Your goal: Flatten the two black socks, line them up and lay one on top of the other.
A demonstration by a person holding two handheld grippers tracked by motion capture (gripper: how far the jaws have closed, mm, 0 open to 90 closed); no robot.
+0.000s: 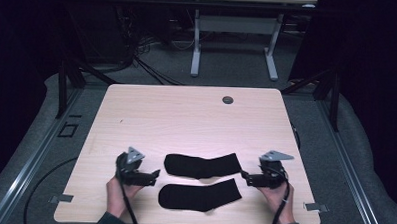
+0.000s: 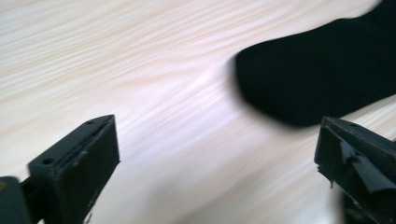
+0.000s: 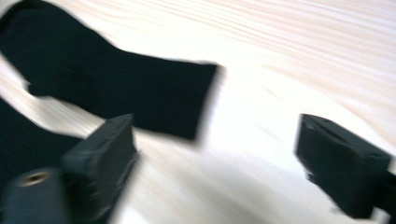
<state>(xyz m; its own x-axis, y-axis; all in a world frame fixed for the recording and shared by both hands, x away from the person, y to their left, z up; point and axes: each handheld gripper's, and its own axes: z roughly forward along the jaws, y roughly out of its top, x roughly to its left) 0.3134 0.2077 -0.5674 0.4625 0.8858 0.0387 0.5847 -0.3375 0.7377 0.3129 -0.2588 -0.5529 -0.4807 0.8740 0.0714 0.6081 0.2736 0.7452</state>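
- A pale wooden table (image 1: 186, 116) stands in a dark room, and two black socks lie flat near its front edge, one behind the other.
- The far sock (image 1: 202, 165) lies with its rounded toe to the left and its cuff to the right.
- The near sock (image 1: 199, 196) lies the same way, just in front of the far one, with a thin strip of wood between them.
- The left hand (image 1: 117, 195) comes in from the bottom edge and holds the left gripper (image 1: 156, 174) just left of the socks, pointing right toward the gap between the toes.
- In the left gripper view its jaws stand wide apart with nothing between them but bare wood; a sock toe (image 2: 317, 79) sits ahead and to the right, clear of both jaws.
- The right hand (image 1: 277, 197) holds the right gripper (image 1: 244, 176) just right of the socks, pointing left at the cuffs.
- In the right gripper view that one is spread open too, gripping nothing; the far sock's cuff (image 3: 140, 93) lies ahead, close to the left jaw, and the picture is too blurred to say whether they touch.
- A dark patch at the lower left of that view is part of the near sock (image 3: 28, 144).
- A small round grommet (image 1: 228, 100) sits in the tabletop near the far edge, well apart from everything else.
- Beyond the table there is grey carpet and the white legs of another desk (image 1: 233, 48).
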